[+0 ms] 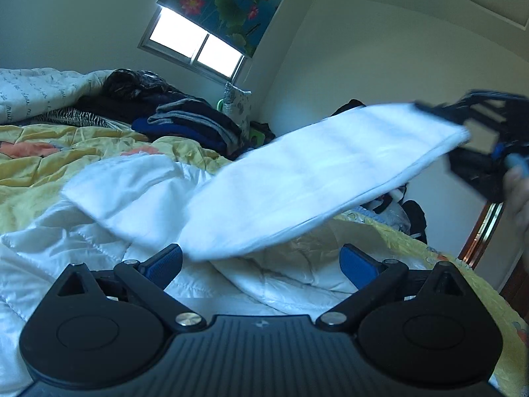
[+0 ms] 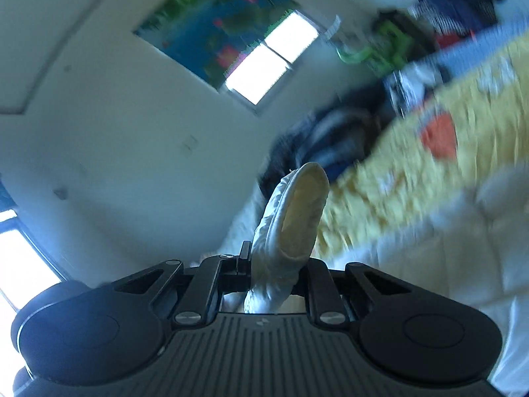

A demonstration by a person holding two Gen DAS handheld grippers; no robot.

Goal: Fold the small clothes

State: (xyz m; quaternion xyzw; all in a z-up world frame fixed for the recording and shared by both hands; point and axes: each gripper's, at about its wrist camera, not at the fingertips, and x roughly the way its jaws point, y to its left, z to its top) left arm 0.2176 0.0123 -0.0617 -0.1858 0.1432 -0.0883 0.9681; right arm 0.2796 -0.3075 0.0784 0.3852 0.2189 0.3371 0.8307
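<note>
A small white garment (image 1: pixel 297 178) hangs stretched in the air over the bed, one end trailing on the white quilt (image 1: pixel 66 258). My right gripper (image 1: pixel 463 122) is shut on its far right end and holds it up. In the right wrist view the white cloth (image 2: pixel 291 231) stands bunched between the closed jaws of that gripper (image 2: pixel 274 264). My left gripper (image 1: pixel 261 264) is open and empty, low over the quilt, just below the near end of the garment.
A yellow patterned bedspread (image 1: pixel 66 152) covers the bed. A pile of dark folded clothes (image 1: pixel 185 122) lies at the back near the window (image 1: pixel 195 46). More clothes and bags (image 1: pixel 403 211) sit by the far right wall. A wooden door frame (image 1: pixel 486 228) stands at right.
</note>
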